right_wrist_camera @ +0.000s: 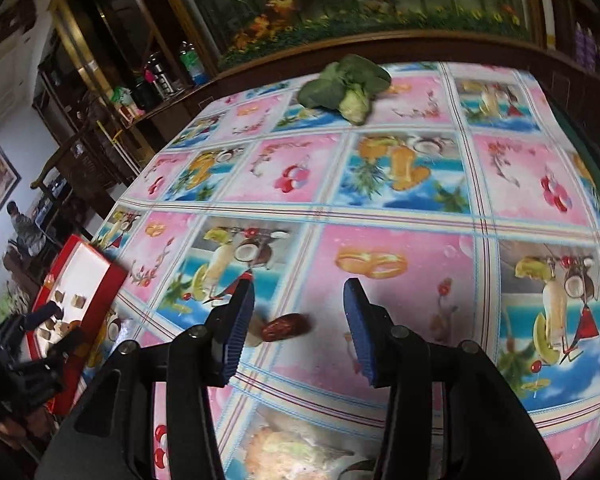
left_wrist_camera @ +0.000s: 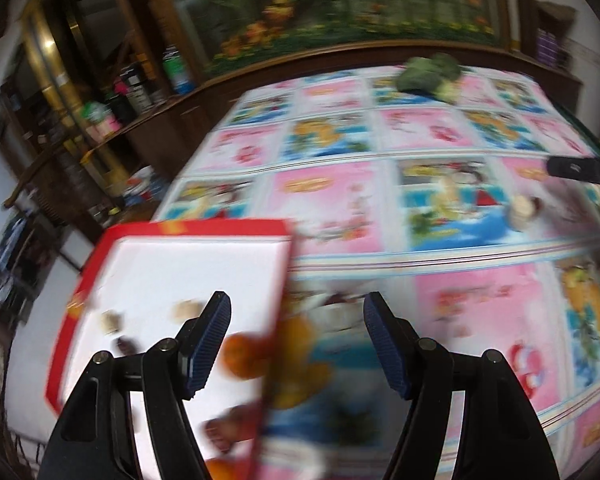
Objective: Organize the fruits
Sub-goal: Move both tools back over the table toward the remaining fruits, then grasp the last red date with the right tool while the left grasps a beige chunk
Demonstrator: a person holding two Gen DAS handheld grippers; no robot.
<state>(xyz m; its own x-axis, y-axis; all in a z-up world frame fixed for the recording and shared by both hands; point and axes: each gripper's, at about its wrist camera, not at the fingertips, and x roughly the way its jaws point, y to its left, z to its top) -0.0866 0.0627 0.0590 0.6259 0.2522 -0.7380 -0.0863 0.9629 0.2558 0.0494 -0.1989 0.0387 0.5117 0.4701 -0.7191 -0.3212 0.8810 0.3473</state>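
Note:
A red tray with a white floor lies at the table's left side. It holds an orange fruit, a reddish-brown fruit and small beige pieces. My left gripper hovers open over the tray's right rim, with nothing between its fingers. In the right wrist view a red-brown date lies on the tablecloth with a pale piece beside it. My right gripper is open just above and around the date, apart from it. The left wrist view is blurred.
A leafy green vegetable lies near the table's far edge. The patterned tablecloth covers the table. Shelves with bottles stand at the back left, and a person sits far off to the left. The red tray sits at the table's left edge.

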